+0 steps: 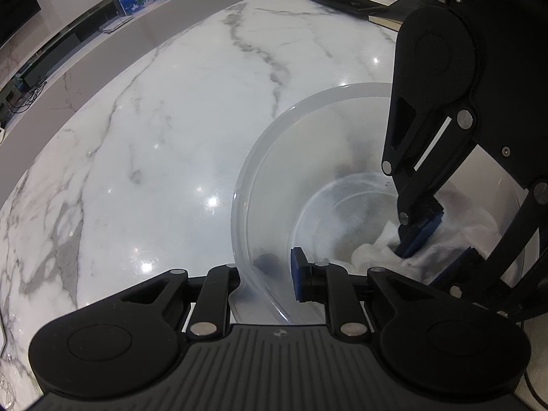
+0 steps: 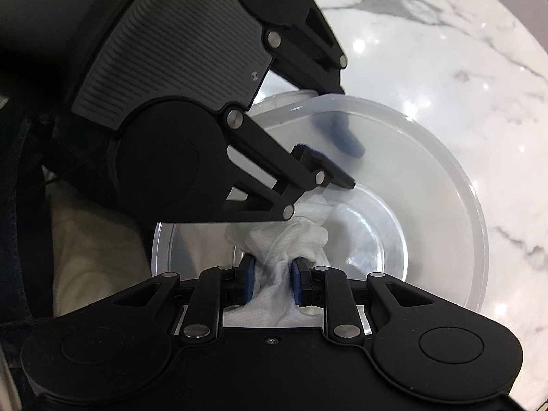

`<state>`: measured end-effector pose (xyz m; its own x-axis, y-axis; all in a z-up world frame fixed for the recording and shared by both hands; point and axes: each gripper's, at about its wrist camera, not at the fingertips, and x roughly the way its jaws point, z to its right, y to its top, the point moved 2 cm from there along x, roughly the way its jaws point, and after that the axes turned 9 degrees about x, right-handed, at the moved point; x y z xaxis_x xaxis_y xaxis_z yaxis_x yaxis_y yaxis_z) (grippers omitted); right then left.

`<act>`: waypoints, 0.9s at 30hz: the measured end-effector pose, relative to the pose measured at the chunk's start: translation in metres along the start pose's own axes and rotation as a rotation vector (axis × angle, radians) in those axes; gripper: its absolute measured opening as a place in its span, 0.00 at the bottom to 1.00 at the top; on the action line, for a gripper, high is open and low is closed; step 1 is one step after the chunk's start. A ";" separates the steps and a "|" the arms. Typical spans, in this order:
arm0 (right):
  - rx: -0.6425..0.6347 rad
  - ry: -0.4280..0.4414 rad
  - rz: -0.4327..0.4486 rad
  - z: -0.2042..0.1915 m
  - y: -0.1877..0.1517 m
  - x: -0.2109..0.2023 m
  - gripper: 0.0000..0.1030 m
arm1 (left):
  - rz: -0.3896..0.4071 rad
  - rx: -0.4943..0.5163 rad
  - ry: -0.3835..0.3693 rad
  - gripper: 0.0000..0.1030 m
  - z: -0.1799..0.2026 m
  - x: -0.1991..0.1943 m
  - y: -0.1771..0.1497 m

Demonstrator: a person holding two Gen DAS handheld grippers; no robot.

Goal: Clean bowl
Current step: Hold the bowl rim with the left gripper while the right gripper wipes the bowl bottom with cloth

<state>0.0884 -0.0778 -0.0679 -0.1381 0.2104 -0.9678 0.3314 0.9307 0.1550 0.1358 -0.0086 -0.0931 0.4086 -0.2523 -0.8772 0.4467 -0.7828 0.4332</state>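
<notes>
1. Both pairs of jaws are gripping: the right gripper point(image 2: 270, 279) is pinching a bunched white cloth point(image 2: 291, 239) between its blue pads, nearly closed, with cloth bulging out in front of and behind the pads.
2. At the same time the left gripper point(image 1: 274, 267) is clamping the near wall of the bowl point(image 1: 260, 157), one pad sitting inside and the other showing dimly through the plastic from outside, so its jaws are standing narrow on the thin wall.
3. Translucent and thin-walled, the bowl is sitting on the marble table point(image 1: 164, 130), close to the edge nearest the person, with the cloth lying down against its floor and lower side.
4. Judging by its look, the bowl is probably behaving as a light, slightly flexible and smooth thing, likely to skid or tip on the polished stone if nothing is steadying it; the rim or upper wall is the sensible hold, as the left gripper is using.
5. By contrast, the cloth is looking soft and limp, so it needs holding by a gathered wad, not by an edge, for it to press firmly on the plastic.
</notes>
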 end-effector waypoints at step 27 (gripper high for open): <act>-0.069 -0.322 -0.065 0.023 -0.017 -0.013 0.19 | -0.006 0.016 0.010 0.13 -0.001 0.003 0.002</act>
<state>0.1059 -0.1030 -0.0622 0.1486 0.0551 -0.9874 0.2660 0.9594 0.0935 0.1388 -0.0111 -0.0949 0.4139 -0.2417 -0.8777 0.4369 -0.7931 0.4244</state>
